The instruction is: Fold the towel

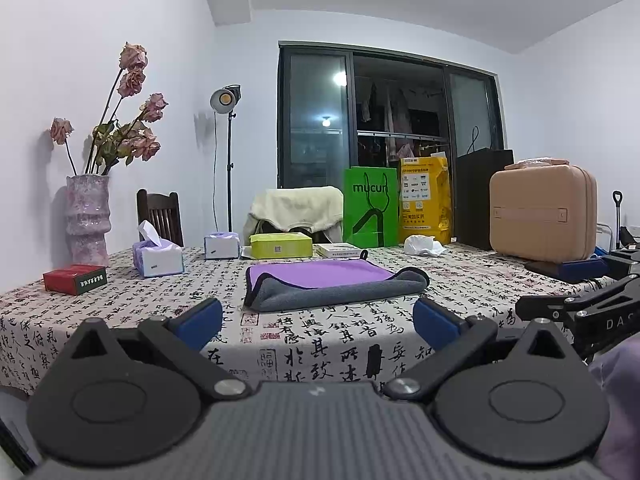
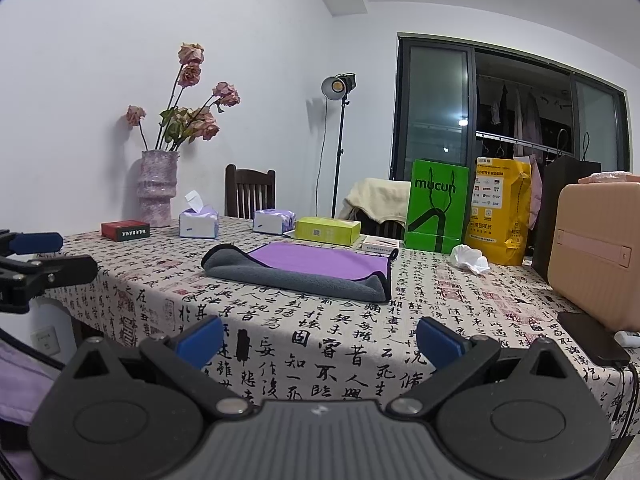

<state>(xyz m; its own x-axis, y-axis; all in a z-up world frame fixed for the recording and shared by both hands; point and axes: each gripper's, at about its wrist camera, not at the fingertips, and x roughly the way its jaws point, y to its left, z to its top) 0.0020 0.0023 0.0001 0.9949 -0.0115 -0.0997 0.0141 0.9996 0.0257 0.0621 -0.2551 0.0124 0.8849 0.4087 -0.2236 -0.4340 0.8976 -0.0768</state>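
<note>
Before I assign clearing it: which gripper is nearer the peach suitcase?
Right. The right gripper sits just left of the suitcase; the left gripper is farther left again.

Towel: I see it partly folded, purple inside, on the tablecloth.
Left gripper: jaws apart, empty.

Table bears towel, tissue packs, boxes.
</note>
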